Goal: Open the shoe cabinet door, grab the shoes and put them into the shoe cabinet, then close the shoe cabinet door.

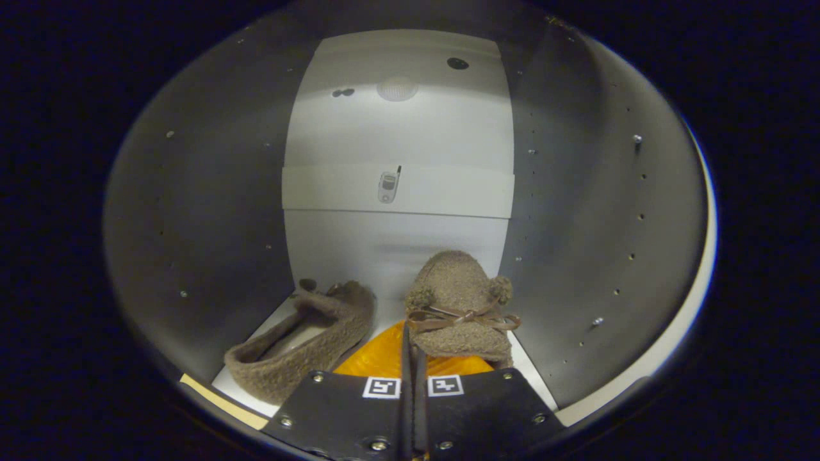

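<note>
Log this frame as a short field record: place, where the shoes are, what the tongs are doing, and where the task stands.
place: inside the shoe cabinet, door open
left shoe: lying on the cabinet floor, opening facing the camera
right shoe: just ahead of the fingers, bow and pom-poms on top
tongs: fingers closed together, tips at the right shoe's near edge; a grip on it cannot be confirmed
task stage: both shoes are in the cabinet; door not yet closed

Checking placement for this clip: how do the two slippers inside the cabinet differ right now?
The left slipper lies tilted on its side, opening showing, free of the claw. The right slipper stands heel-up, its bow and pompoms facing the camera, and the shut claw's fingers pinch its lower edge. Both are brown fuzzy slippers on the cabinet floor.
</note>
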### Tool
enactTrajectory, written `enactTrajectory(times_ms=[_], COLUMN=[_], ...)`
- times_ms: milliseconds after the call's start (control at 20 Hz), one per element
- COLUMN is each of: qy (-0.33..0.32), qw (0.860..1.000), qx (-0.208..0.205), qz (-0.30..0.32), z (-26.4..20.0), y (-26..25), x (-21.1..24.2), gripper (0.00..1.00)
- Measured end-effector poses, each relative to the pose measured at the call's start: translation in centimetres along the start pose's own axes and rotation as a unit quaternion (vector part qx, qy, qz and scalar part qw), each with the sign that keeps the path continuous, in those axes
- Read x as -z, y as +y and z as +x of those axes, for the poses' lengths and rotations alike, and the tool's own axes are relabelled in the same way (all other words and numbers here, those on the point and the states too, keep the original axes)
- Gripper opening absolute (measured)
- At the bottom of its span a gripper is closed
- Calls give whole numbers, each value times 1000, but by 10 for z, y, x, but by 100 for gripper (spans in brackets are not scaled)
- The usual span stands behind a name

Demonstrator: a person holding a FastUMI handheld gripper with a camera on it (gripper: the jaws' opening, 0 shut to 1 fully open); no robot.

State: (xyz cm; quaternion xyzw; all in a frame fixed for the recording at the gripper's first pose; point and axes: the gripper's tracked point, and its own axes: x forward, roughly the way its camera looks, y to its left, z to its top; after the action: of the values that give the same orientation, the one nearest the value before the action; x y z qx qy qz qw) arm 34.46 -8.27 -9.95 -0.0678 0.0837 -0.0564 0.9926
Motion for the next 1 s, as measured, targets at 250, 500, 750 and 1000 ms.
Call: enactTrajectory(times_ms=[250, 500, 750, 1000], qy=[9, 30, 46, 55], qw=[1000, 999, 999, 998], qx=[-1, -1, -4, -2], qz=[4, 11, 13, 9], z=[31, 48, 56, 48], y=[0, 0, 1, 3], x=[0, 12, 22, 25], gripper=[1, 1, 9, 18])
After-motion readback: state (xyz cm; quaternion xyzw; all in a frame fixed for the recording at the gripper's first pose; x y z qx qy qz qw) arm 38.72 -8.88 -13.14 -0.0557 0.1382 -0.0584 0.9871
